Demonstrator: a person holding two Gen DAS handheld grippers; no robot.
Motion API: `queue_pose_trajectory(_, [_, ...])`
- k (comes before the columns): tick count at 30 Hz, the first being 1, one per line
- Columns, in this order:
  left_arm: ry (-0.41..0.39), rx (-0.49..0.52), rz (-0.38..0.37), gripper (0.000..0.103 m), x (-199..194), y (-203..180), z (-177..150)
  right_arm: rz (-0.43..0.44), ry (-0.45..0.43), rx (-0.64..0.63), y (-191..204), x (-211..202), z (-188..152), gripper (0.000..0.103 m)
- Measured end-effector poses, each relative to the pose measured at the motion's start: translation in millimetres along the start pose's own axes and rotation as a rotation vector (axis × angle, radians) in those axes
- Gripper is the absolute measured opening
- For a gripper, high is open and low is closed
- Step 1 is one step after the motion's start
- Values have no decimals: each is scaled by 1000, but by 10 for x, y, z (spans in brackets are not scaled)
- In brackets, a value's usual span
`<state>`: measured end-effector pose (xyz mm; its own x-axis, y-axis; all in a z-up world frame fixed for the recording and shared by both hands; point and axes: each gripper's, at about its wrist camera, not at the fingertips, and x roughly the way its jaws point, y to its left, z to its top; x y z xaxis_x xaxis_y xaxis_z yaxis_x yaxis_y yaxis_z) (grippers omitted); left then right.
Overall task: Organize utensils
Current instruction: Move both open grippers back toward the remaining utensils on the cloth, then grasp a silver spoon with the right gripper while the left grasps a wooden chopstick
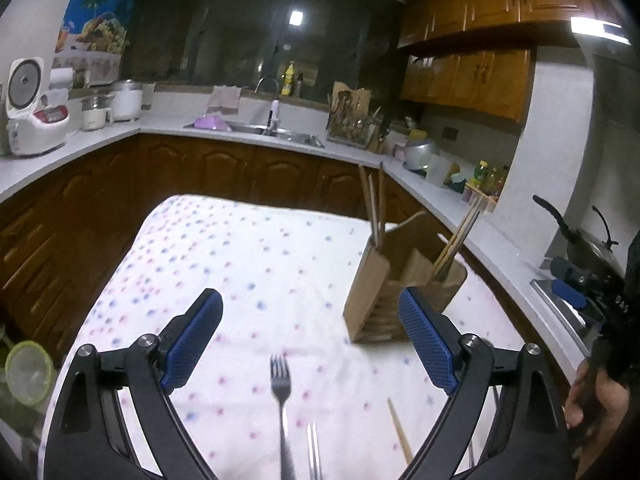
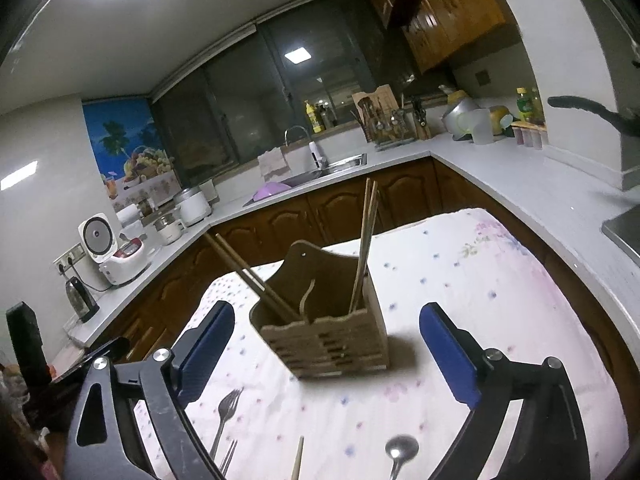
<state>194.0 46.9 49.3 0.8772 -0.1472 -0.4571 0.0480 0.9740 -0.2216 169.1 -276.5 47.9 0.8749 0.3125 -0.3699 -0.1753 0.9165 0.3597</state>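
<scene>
A wooden utensil holder (image 1: 400, 292) stands on the dotted tablecloth, with chopsticks (image 1: 374, 204) upright in its compartments. My left gripper (image 1: 310, 300) is open and holds nothing, and the holder sits just beyond its right finger. A metal fork (image 1: 282, 400) lies on the cloth between its fingers, with a second fork (image 1: 313, 452) and a loose chopstick (image 1: 400, 432) nearer the bottom edge. In the right wrist view my right gripper (image 2: 328, 312) is open and empty in front of the holder (image 2: 332, 340). Below it lie a fork (image 2: 226, 412), a chopstick (image 2: 298, 460) and a spoon (image 2: 400, 450).
The cloth-covered table (image 1: 240, 260) is ringed by a white kitchen counter (image 1: 80, 148) with a sink (image 1: 280, 132), a rice cooker (image 1: 32, 116) and a crowded dish rack (image 1: 352, 120). A pan (image 1: 588, 244) sits at the right. A green-rimmed container (image 1: 28, 372) is at the left edge.
</scene>
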Motion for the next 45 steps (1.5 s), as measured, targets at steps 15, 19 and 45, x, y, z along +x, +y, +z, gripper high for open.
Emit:
queue_pose_trajectory(15, [110,-14,-7,92,-235,55,-510,-18,83,-3,-12,-350,-557,95])
queue_pose_trajectory(19, [131,5,-12,92,-242,-14,-592,-27,125,12,-72,-357,-715,95])
queue_pose_trajectory(45, [433,117,-79,85,626,-687,-1014,-128,365,40,-467,221,-1221,59])
